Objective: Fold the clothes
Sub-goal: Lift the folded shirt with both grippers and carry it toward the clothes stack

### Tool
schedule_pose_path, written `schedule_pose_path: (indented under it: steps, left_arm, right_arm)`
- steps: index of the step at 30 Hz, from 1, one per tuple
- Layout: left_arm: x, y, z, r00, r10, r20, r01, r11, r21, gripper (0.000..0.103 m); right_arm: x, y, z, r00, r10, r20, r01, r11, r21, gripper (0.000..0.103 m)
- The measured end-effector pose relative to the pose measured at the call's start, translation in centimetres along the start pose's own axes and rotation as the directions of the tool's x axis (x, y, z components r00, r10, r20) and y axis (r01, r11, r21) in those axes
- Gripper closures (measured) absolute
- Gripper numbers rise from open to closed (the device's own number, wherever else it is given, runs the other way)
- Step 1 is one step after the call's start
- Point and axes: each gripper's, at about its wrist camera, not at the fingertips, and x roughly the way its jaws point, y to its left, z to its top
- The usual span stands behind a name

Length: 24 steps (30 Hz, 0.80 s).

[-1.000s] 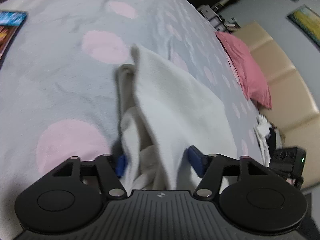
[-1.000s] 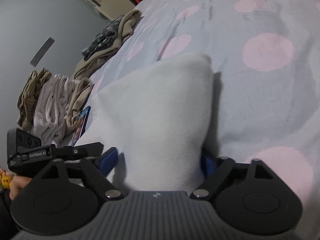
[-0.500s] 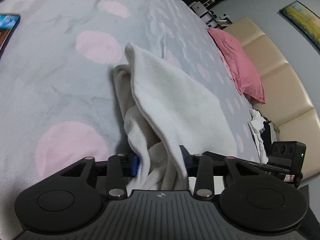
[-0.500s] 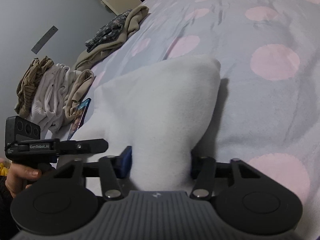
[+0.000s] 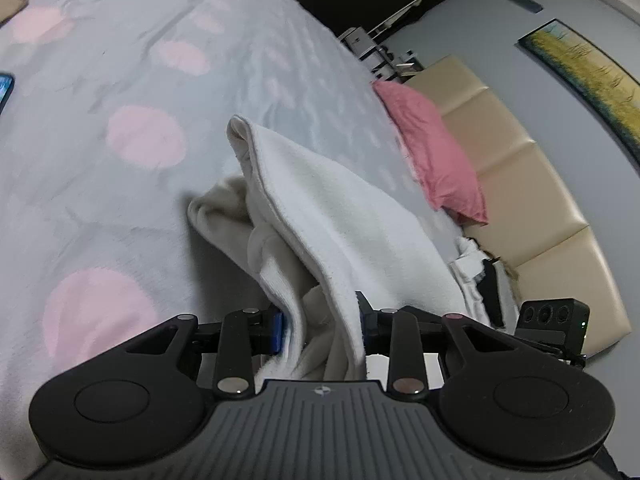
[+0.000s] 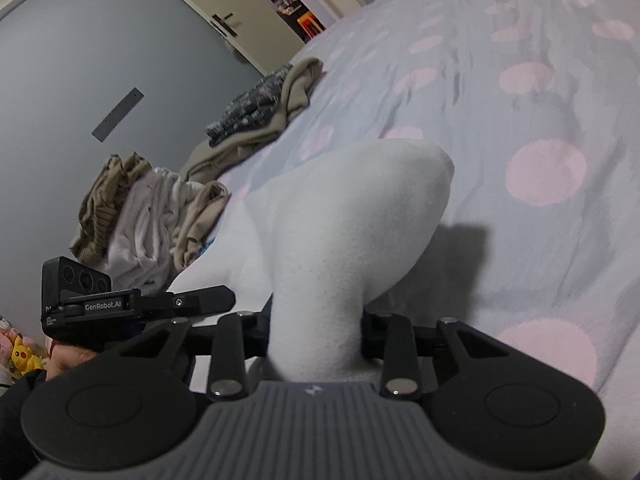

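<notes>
Two grips, both on the same white garment (image 5: 340, 216); risks per view:

- Left wrist view: your left gripper (image 5: 320, 330) is closed down on a thick bunch of the garment, several layers stacked between the blue pads (image 5: 276, 328). The rest trails forward onto the polka-dot bedspread (image 5: 100, 184), far corner raised.
- Risk here: the bunch is uneven, so an inner layer can slide out if you pull hard, and the fold edge goes crooked. The loose cream inner part (image 5: 224, 216) hanging at the left may get trapped under the fold.
- Right wrist view: your right gripper (image 6: 318, 334) is clamped on a rolled neck of the garment (image 6: 340, 232); the pads are hidden by cloth. The fabric lifts off the bedspread (image 6: 560, 240) with a shadow under it.
- Risk here: the two grips look close together, so the middle can sag and crease.
- Clothes pile (image 6: 148, 208) sits near on the left; a wide swing could drag it.
</notes>
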Motion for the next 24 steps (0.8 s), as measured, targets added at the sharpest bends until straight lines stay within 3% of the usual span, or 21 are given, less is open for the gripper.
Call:
schedule_pose_path:
  steps: [7, 14, 20, 24]
  left_arm:
    - [-2.3, -3.9, 2.0, 0.997, -0.058, 0.050, 0.056, 0.998, 0.043, 0.074]
    - [-7.6, -7.6, 5.4, 0.987, -0.091, 0.131, 0.080, 0.992, 0.093, 0.074]
    - [-15.0, -8.3, 9.3, 0.971, -0.060, 0.233, 0.037, 0.994, 0.103, 0.074]
    - [-21.2, -8.0, 12.3, 0.955, 0.000, 0.298, -0.031, 0.994, 0.100, 0.074]
  right_arm:
    - [-3.5, 2.8, 2.0, 0.998, 0.014, 0.068, -0.013, 1.000, -0.021, 0.067]
    - [-7.0, 8.5, 5.5, 0.989, 0.055, 0.138, -0.038, 0.992, -0.117, 0.067]
    - [-5.6, 15.9, 9.4, 0.980, 0.122, 0.154, -0.091, 0.976, -0.198, 0.067]
    - [-2.6, 22.0, 12.1, 0.973, 0.186, 0.135, -0.148, 0.956, -0.253, 0.067]
